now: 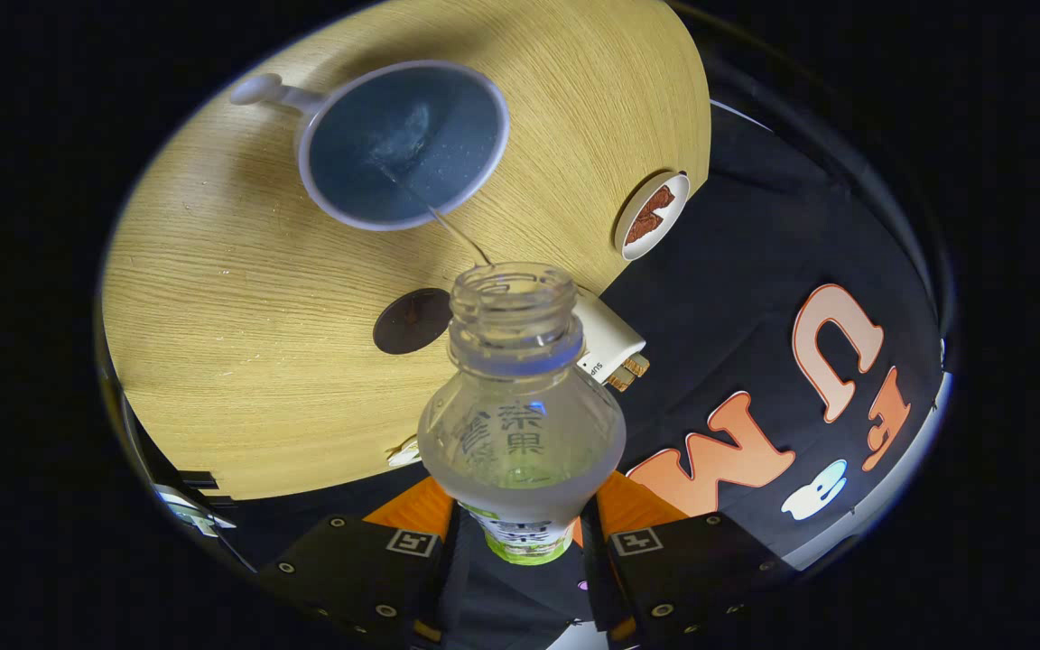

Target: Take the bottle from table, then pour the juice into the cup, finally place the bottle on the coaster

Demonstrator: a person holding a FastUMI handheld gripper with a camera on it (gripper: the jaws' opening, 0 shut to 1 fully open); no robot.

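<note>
A clear plastic bottle (pixel 520 424) without a cap is held between my fingers, and my gripper (pixel 524 528) is shut on its labelled body. The bottle is tipped forward with its open mouth toward a white cup (pixel 403 144) with a handle, which stands on the wooden table (pixel 240 343) beyond the fingers. A thin stream of liquid runs from the bottle's mouth into the cup, where liquid shows inside. A dark round coaster (pixel 411 320) lies on the table just left of the bottle's neck, between the bottle and the cup.
A small white dish (pixel 652 215) with a brown piece on it sits at the table's edge, right of the cup. A white box-like object (pixel 610 348) lies at the table's edge behind the bottle's neck. The booth's black cloth wall is to the right.
</note>
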